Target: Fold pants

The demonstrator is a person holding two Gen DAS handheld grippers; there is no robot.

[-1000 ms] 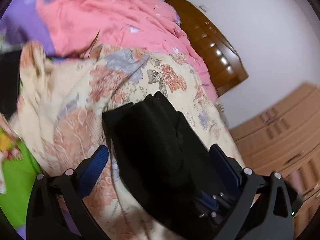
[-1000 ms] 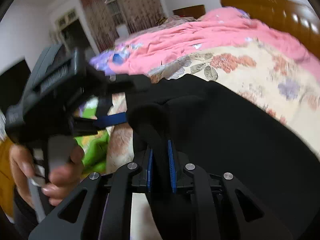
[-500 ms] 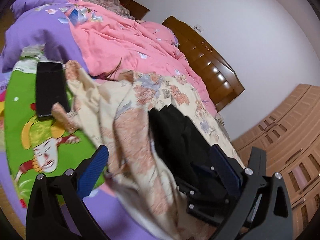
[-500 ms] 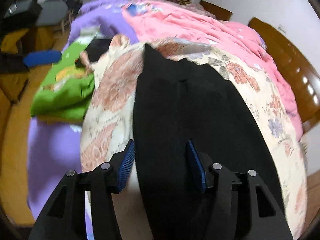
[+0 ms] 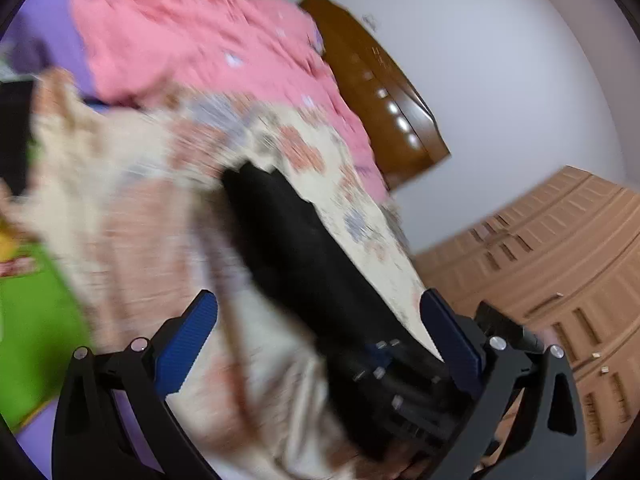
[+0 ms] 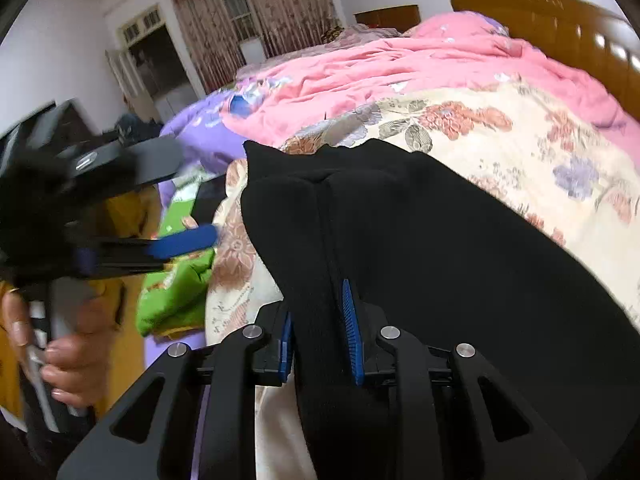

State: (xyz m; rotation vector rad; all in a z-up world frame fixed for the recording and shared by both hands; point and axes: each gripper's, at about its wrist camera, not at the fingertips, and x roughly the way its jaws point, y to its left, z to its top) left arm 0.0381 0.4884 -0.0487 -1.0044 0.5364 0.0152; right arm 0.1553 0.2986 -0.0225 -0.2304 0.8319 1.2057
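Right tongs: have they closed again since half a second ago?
Yes. The right tongs have just been closing; the blue pads now pinch the black pants.

Both grippers: matte black skeletal frames with triangular cut-outs and silver screw heads at the pivots. Right gripper point(image 6: 318, 332) and left gripper point(image 5: 320, 340) carry blue ribbed pads point(image 6: 351, 328) on the fingers. Person's hand point(image 6: 60, 360): bare, on a grey-and-black handle point(image 6: 44, 376).
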